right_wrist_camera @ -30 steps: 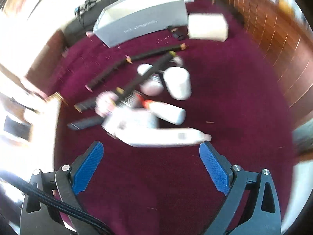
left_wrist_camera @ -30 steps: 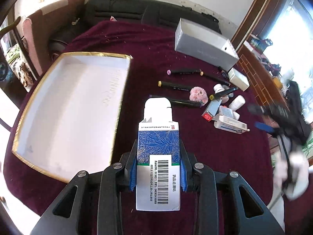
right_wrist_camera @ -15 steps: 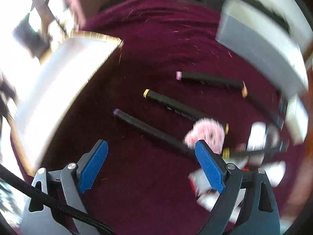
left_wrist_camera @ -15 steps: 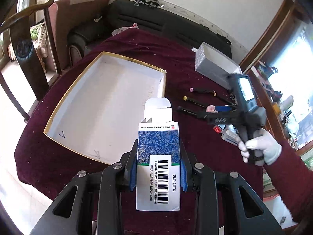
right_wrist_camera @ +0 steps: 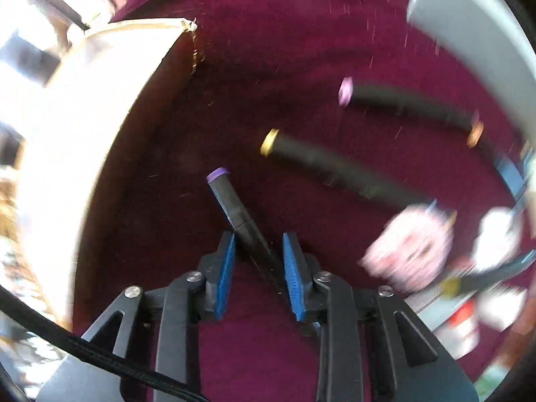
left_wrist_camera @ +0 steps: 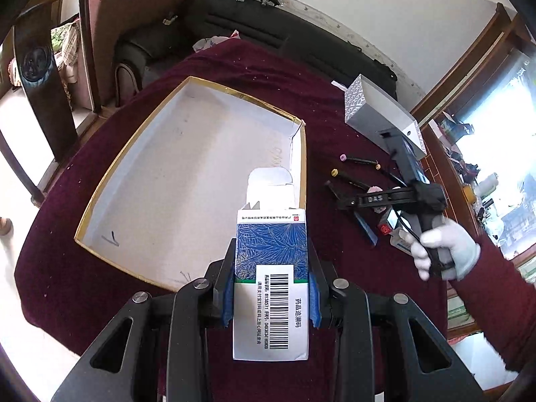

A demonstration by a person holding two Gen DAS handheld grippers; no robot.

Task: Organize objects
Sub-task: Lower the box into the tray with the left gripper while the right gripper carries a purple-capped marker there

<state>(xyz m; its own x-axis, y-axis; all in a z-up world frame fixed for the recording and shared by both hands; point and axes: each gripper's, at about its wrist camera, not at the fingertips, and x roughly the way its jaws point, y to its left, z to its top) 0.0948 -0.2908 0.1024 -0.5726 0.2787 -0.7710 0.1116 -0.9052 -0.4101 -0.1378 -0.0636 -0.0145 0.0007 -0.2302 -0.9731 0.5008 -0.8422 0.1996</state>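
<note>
Maroon cloth covers the surface (left_wrist_camera: 328,100). Left tongs (left_wrist_camera: 271,291) clamp a blue carton (left_wrist_camera: 271,251) above the white tray's (left_wrist_camera: 187,154) edge. Right tongs (right_wrist_camera: 259,261), jaws just narrowed, flank a purple-capped marker (right_wrist_camera: 234,207) lying beside the tray; contact unclear.

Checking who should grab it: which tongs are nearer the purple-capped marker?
Right. The right tongs straddle the purple-capped marker; the left tongs hold a medicine box near the tray.
</note>
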